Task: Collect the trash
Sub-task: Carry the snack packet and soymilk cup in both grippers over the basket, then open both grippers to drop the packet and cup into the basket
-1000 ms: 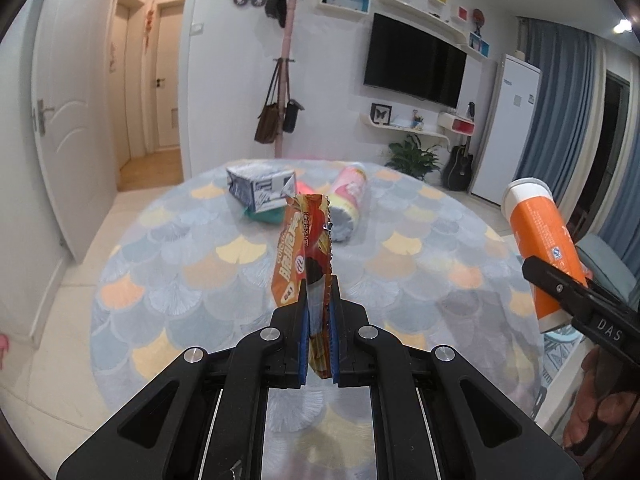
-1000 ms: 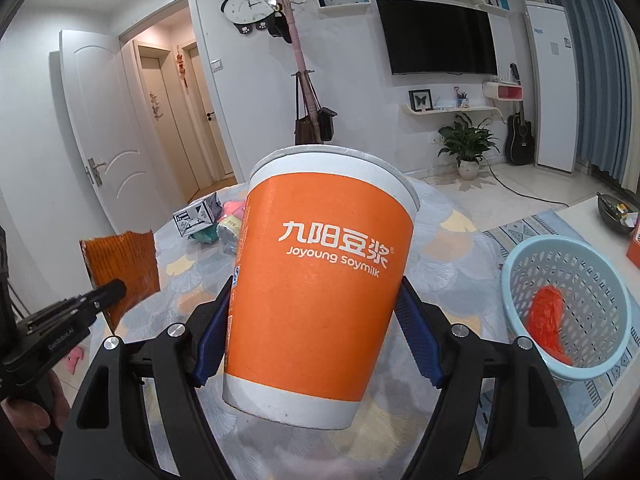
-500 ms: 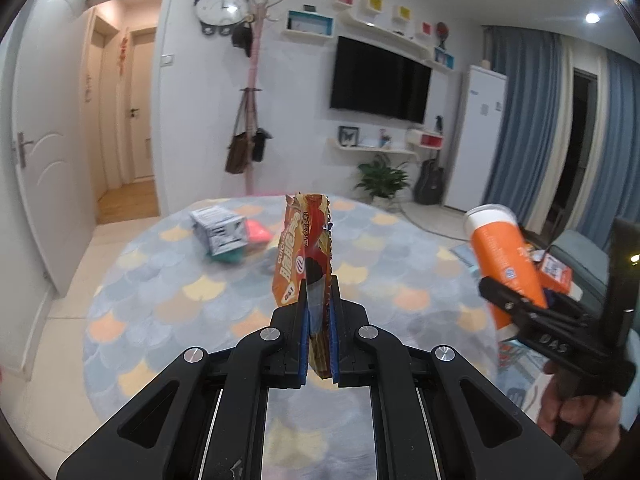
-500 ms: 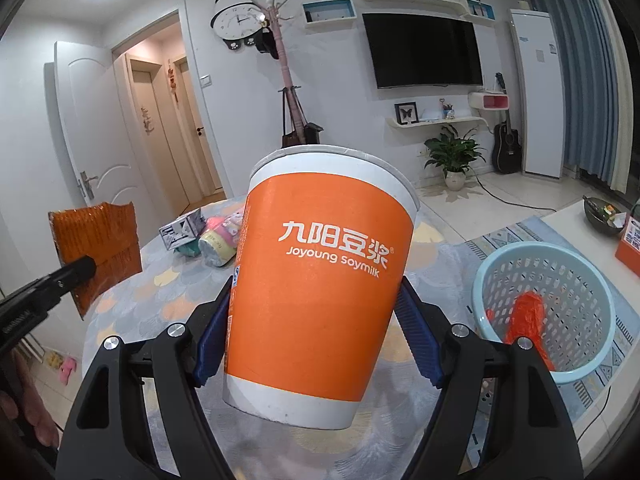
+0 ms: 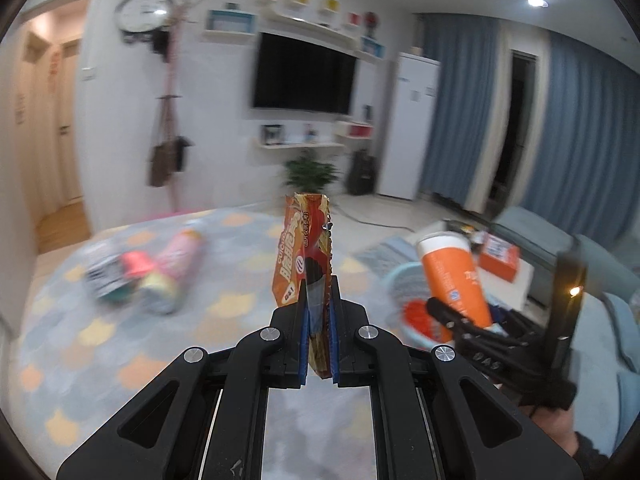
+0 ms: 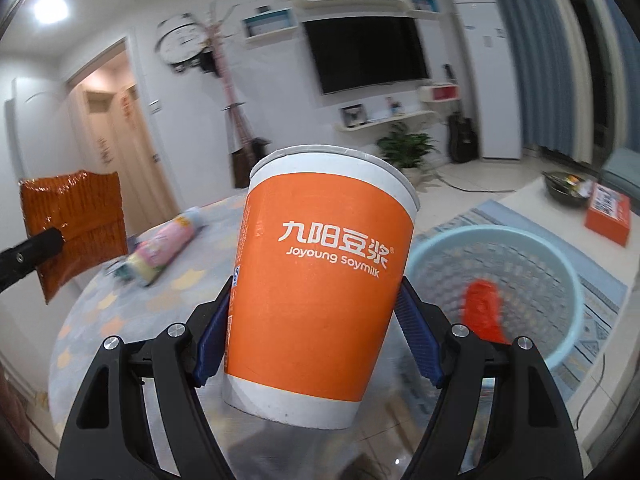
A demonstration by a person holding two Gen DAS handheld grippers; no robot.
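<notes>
- Both hands had swung to the right since the earlier pictures, so the blue basket (image 6: 496,264) had come much closer. I think that meant the trash was almost ready to drop in.
- Left wrist view: the left gripper (image 5: 319,320) was pressed tight on a snack wrapper (image 5: 304,252). The wrapper was flat and long, and it stood up out of the jaws, with its long side running up and down and its torn end on top.
- Left wrist view: the right gripper (image 5: 468,320) showed at the right side, with the orange cup (image 5: 452,276) leaning over the basket's near edge. It had been farther from the basket before.
- Left wrist view: a pink bottle (image 5: 176,264) and a small box (image 5: 104,276) lay on the round table (image 5: 224,320), blurred. They were still to be picked up.
- Right wrist view: the right gripper was spread wide around the cup's lower half, and its blue pads (image 6: 212,344) pressed on both sides. The cup stood almost straight up, tipped a little to the right, with its white rim on top.
- Right wrist view: the basket sat low on the right, beside the table, with a red scrap (image 6: 484,308) inside.
</notes>
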